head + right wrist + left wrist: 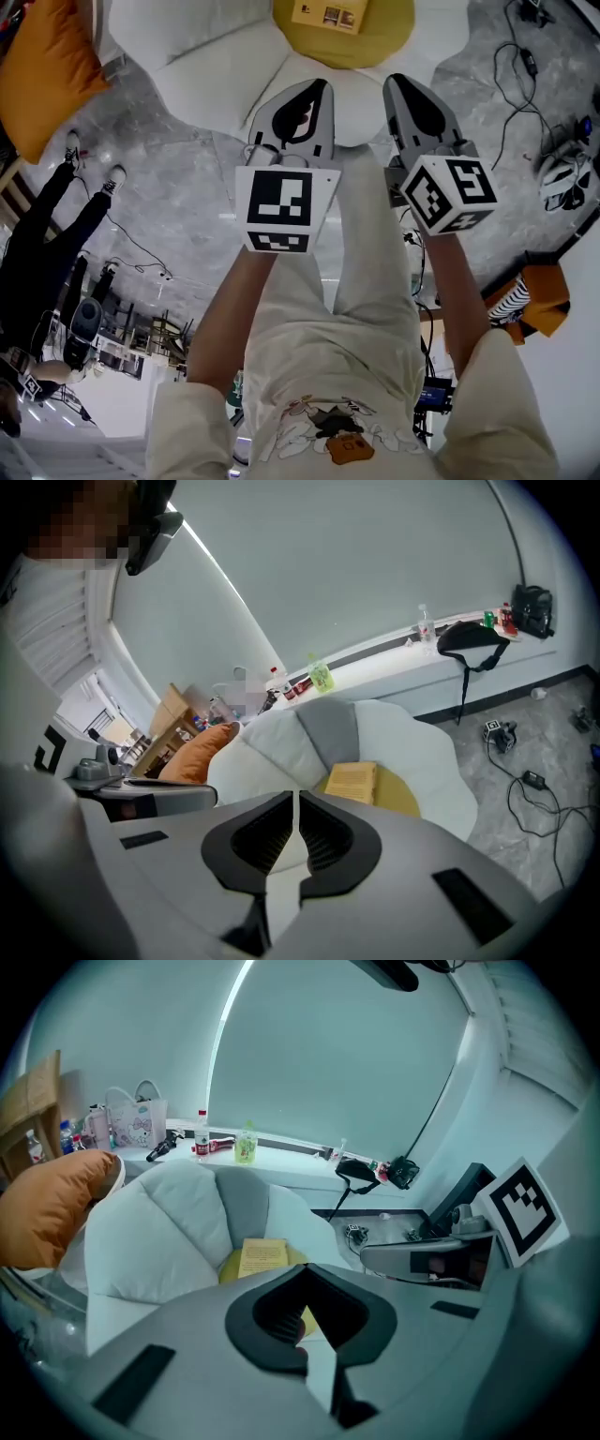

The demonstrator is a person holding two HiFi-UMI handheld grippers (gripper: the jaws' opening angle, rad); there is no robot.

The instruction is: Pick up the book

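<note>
The book has a tan cover and lies flat on a yellow round cushion in the seat of a white petal-shaped floor chair. Both grippers hover short of it, side by side, pointing at the chair. My left gripper is shut with nothing held; in its own view the book shows just beyond the left gripper's tips. My right gripper is shut and empty too. In the right gripper view the book lies ahead and slightly right of the right gripper's tips.
An orange pillow lies left of the chair. Black cables trail over the grey marble floor to the right. A person in dark clothes stands at the left. A windowsill with bottles and a black bag runs behind the chair.
</note>
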